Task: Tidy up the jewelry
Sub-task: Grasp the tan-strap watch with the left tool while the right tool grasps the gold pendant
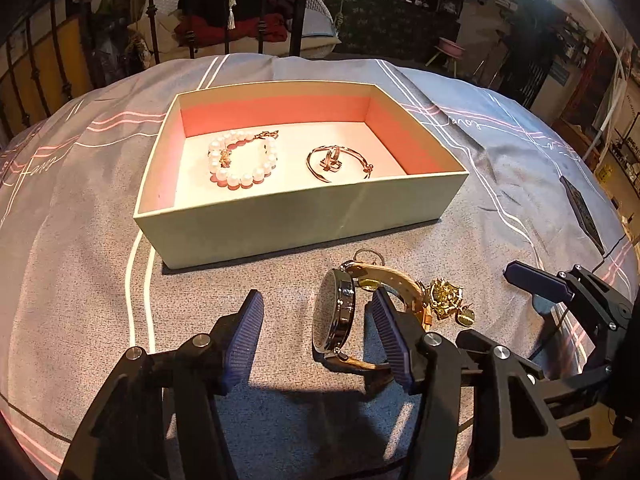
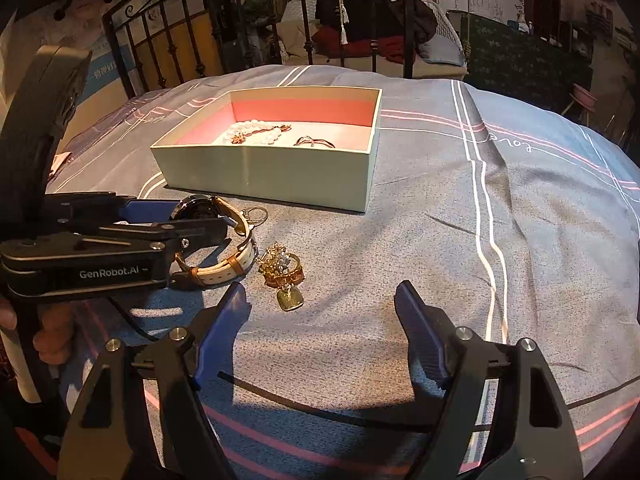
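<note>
A pale green box (image 1: pixel 300 216) with a pink lining stands on the bed. It holds a pearl bracelet (image 1: pixel 242 158) and a gold bangle (image 1: pixel 338 162) with a ring in it. In front of it a watch (image 1: pixel 334 312) with a cream strap stands on its side. My left gripper (image 1: pixel 318 336) is open around the watch case: the right pad (image 1: pixel 390 336) sits inside the strap loop and the left pad (image 1: pixel 244 336) is clear of the dial. Gold charm jewellery (image 2: pixel 282 270) lies just beyond my open right gripper (image 2: pixel 322 296), which has nothing between its fingers.
The grey bedspread (image 2: pixel 440 220) has pink and white stripes. A small key ring (image 2: pixel 256 214) lies by the watch (image 2: pixel 216 240). A black iron bed frame (image 2: pixel 304 20) rises behind the box (image 2: pixel 260 172). A dark flat object (image 1: pixel 582 212) lies at the right, and a person's hand (image 2: pixel 40 328) holds the left gripper (image 2: pixel 192 216).
</note>
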A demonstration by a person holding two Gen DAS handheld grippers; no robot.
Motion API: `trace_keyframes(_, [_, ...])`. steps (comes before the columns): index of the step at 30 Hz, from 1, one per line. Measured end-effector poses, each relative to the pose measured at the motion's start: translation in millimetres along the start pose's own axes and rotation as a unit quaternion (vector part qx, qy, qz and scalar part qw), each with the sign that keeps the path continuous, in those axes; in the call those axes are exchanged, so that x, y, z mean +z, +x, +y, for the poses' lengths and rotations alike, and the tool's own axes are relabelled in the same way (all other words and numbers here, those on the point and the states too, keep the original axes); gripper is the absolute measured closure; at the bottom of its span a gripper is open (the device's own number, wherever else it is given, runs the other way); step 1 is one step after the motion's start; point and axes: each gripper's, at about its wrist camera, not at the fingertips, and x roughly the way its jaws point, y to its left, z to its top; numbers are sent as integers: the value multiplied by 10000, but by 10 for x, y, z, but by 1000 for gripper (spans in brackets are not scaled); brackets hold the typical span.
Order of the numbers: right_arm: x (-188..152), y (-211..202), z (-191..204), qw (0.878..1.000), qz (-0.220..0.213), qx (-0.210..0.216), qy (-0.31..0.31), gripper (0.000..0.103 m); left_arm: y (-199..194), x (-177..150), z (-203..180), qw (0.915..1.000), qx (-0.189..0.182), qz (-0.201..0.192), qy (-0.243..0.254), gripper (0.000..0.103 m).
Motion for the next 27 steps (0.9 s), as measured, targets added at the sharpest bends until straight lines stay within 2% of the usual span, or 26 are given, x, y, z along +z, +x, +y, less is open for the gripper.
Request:
trace_keyframes(4, [1,8,6,10000,15,14,-8,26,13,-11,-32,9999,53,-17,89,49])
trace_keyframes(7, [1,2,5,10000,3,26,9,26,-72,-13,14,9999,-112,-25,-2,47])
trace_keyframes(10, [-1,-3,3,10000,0,40,33,26,-226,-21,47,9997,-84,-234,-80,47])
trace_keyframes(13, [-4,3,6,10000,8,30,26,26,-241,-11,-15,9991,-387,-157,-83,43])
trace_keyframes(14, [-4,0,13,10000,11,28,19,26,-217,-14,-67,9991,-409,-127,-18,39])
trace_keyframes(18, [-19,7,24,10000,62,18,-34,26,-81,-35,-268,9988,-258,-91,395,37])
trace_keyframes(22, [-17,26,73,9998,103,-36,-179,26,33,-12,-214,9991,-295,81,282,39])
trace_keyframes(27, [37,94,87,9994,208,20,-277,26,14,-22,-154,9992,-267,28,310,46])
